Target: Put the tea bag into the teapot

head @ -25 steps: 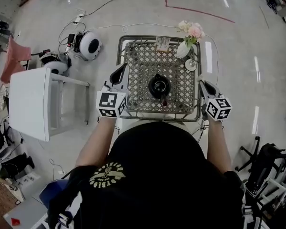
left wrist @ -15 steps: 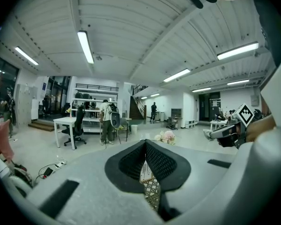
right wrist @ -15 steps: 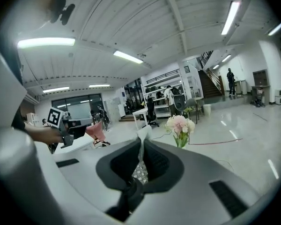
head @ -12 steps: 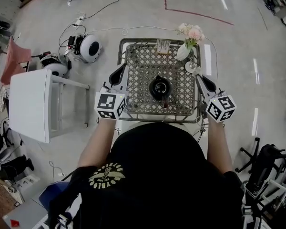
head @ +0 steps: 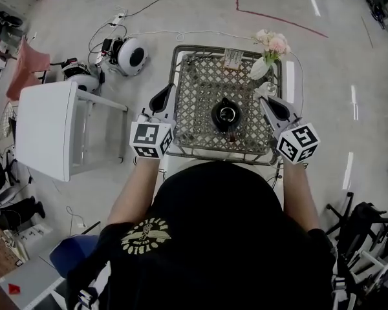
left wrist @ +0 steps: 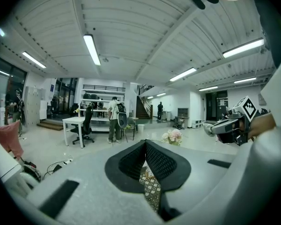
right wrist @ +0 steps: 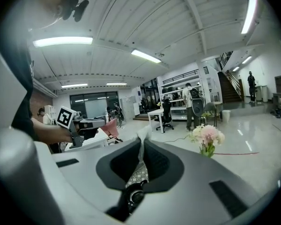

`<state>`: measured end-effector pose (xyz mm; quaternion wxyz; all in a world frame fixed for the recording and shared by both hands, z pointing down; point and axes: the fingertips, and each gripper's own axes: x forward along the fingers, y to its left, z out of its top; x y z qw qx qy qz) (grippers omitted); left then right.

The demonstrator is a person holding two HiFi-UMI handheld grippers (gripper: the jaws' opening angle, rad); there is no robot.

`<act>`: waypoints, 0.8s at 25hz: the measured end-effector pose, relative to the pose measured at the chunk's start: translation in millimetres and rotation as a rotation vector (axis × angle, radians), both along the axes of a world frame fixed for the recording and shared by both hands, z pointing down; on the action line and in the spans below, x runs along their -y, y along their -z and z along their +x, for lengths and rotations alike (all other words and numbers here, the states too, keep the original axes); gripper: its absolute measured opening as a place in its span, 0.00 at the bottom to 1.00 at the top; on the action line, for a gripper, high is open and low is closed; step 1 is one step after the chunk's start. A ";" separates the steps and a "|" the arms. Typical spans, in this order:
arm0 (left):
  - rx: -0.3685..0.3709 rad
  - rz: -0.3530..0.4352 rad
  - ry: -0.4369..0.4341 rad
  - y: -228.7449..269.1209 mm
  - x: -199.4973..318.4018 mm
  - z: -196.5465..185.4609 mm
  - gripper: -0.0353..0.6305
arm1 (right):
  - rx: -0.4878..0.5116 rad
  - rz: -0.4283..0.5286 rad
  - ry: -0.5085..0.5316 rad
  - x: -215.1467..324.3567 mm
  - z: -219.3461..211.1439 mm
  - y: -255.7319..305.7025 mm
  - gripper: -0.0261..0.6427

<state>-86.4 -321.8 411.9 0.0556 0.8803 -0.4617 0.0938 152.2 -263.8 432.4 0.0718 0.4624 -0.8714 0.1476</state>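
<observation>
1. Print on the small card [head: 233, 58] beyond both jaw tips is too small to read.
2. Right gripper [head: 264, 99] points nearly level, its jaws clamped on the tea bag [right wrist: 143, 135].
3. Tea bag: a crumpled white scrap sticking out at those tips.
4. Teapot [head: 226, 115], black, stands below and left of those jaws.
5. Left gripper [head: 167, 92] points nearly level, jaws together and empty.

a: the table [head: 200, 86] between the two tongs, what is it made of?
b: dark metal lattice, open weave. the teapot [head: 226, 115] on it is black and glossy.
a: and the tongs themselves?
b: matt grey plastic shells. the left tongs [left wrist: 145, 144] have black dimpled pads [left wrist: 160, 161]. the tea bag [right wrist: 143, 132] at the tip of the right tongs [right wrist: 142, 142] looks white and papery.
a: the floor [head: 200, 5] beyond them?
b: smooth, shiny, mirroring the lamps.
</observation>
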 end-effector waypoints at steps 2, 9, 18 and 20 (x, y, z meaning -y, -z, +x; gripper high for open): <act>0.003 -0.007 0.013 -2.1 -3.3 -7.4 0.05 | -0.018 0.008 0.024 0.8 -9.7 1.3 0.07; 0.014 -0.034 0.046 -10.8 -11.9 -26.7 0.05 | -0.080 0.002 0.102 0.6 -37.1 -3.3 0.07; 0.009 -0.035 0.055 -12.0 -7.6 -32.1 0.05 | -0.121 -0.025 0.151 1.8 -53.0 -13.3 0.07; 0.005 -0.035 0.054 -13.4 -4.8 -29.7 0.05 | -0.113 -0.028 0.152 4.0 -53.8 -15.3 0.07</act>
